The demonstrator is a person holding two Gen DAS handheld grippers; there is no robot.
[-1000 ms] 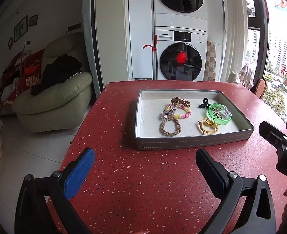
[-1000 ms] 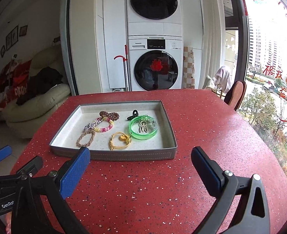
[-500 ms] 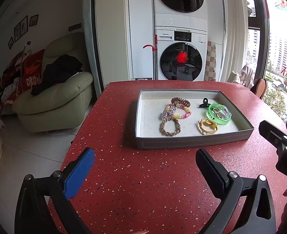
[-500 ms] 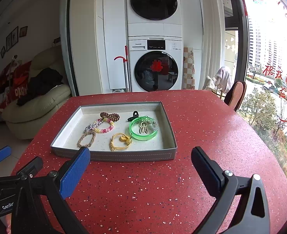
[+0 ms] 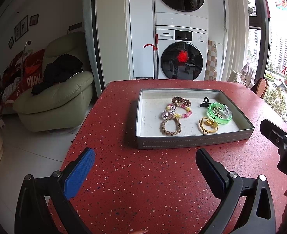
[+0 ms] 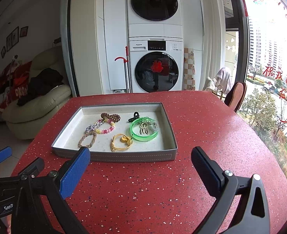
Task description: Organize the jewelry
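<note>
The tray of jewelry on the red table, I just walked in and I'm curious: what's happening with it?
Nothing is being handled yet. A person holds two grippers short of the grey tray: the left gripper and the right gripper both have their fingers spread wide and empty. In the tray lie a green bangle, a yellow cord bracelet, a braided bracelet, a pastel beaded bracelet, a brown coil tie and a black claw clip.

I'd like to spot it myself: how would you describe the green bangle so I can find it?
On the red speckled table sits a shallow grey tray. The green bangle lies in its right half, behind the yellow cord. It alone is a translucent, bright green rigid ring.
</note>
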